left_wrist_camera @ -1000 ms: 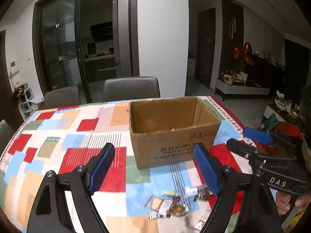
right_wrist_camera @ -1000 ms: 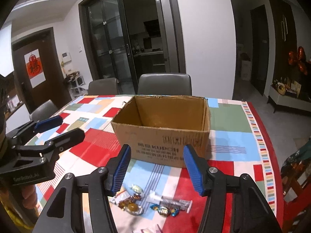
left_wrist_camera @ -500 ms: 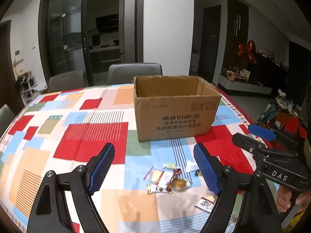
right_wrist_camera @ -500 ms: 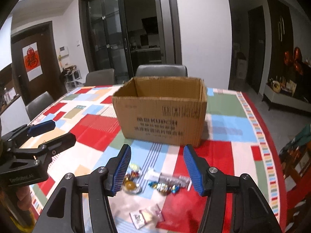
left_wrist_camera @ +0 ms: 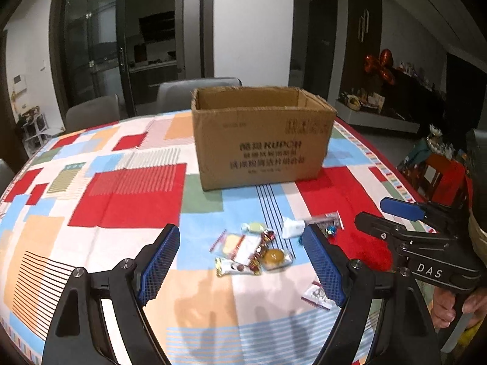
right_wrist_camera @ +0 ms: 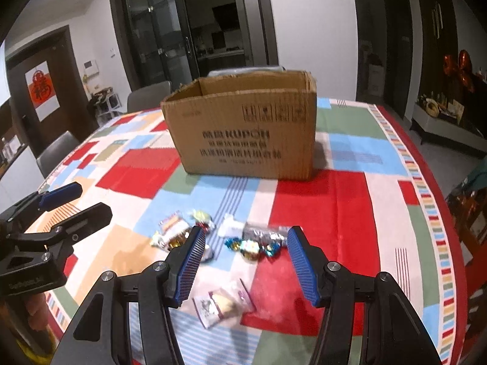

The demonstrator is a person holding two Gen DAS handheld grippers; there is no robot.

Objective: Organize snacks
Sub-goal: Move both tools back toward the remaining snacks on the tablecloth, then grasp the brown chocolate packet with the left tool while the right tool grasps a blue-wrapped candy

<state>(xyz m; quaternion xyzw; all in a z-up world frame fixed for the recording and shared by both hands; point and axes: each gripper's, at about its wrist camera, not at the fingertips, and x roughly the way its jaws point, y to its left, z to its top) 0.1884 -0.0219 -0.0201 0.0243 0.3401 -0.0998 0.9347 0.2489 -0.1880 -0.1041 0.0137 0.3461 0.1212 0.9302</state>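
Observation:
An open cardboard box stands upright mid-table; it also shows in the right wrist view. Several wrapped snacks lie loose on the cloth in front of it, also in the right wrist view, with one clear packet nearest. My left gripper is open and empty above the near snacks. My right gripper is open and empty over the blue-wrapped candies. Each gripper shows in the other's view: the right one and the left one.
The table wears a patchwork cloth in red, blue and orange. Grey chairs stand behind the table. A sideboard with ornaments is at far right. The table's right edge has a striped border.
Both grippers have pulled back and dropped lower toward the table. The box now looks farther off and more snacks show between the fingers. Both stay open.

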